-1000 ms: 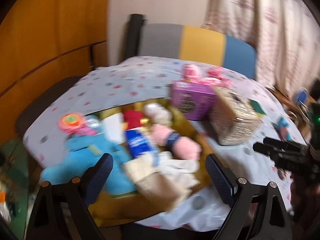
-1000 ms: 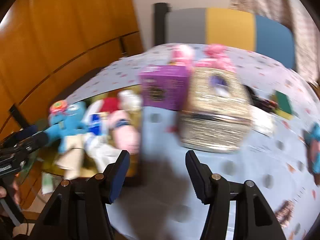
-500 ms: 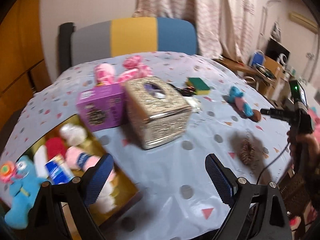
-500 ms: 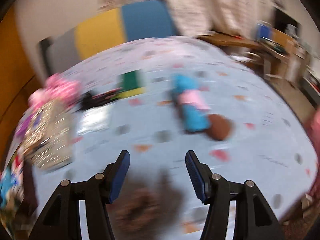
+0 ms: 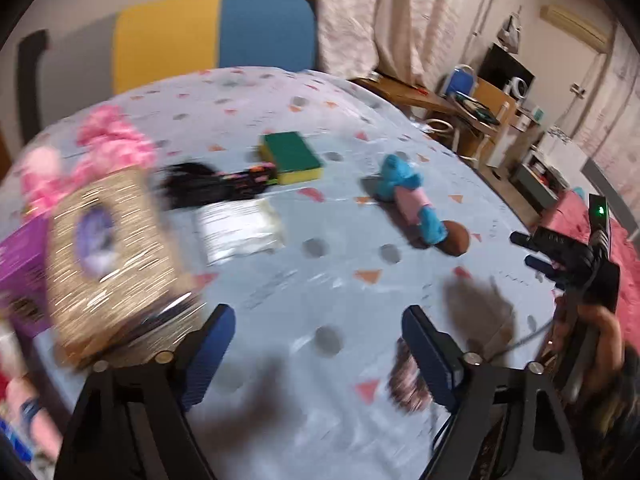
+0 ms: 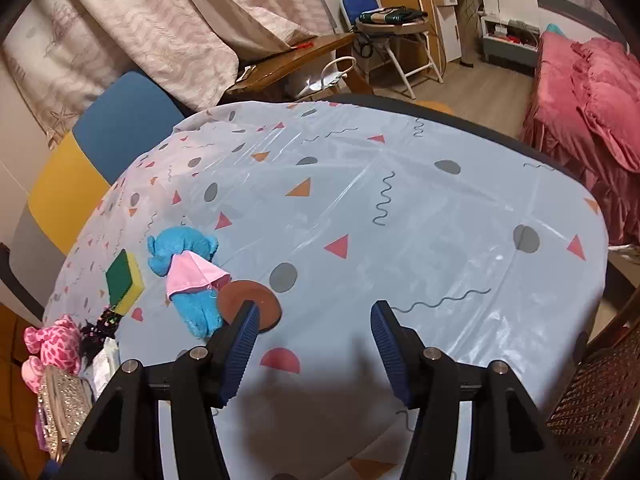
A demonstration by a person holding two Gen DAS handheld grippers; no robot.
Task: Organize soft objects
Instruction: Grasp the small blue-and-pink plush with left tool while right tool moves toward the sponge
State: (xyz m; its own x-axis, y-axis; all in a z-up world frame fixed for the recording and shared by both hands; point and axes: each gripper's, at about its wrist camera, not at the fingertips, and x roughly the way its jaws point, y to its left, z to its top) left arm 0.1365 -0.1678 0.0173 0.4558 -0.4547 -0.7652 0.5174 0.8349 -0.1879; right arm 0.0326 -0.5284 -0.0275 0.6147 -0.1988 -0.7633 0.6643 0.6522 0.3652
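Observation:
A blue plush toy in a pink dress (image 6: 188,276) lies on the patterned tablecloth (image 6: 400,208), left of my right gripper (image 6: 314,320), which is open and empty above the cloth. The toy also shows in the left wrist view (image 5: 412,200). A pink plush (image 5: 100,152) sits behind the gold tissue box (image 5: 108,256). A brown fuzzy scrunchie (image 5: 408,376) lies by the right finger of my left gripper (image 5: 318,336), which is open and empty. The right gripper shows at the right edge of the left wrist view (image 5: 536,250).
A green and yellow sponge (image 5: 292,156), a black hair item (image 5: 216,184), a white packet (image 5: 240,232) and a purple box (image 5: 20,272) lie on the table. A brown disc (image 6: 250,304) lies beside the blue toy. A chair (image 6: 80,168) stands behind; a pink bed (image 6: 592,92) at right.
Both grippers have swung to the right across the table. The box of toys at the left has left both views. The blue toy is now near my right gripper.

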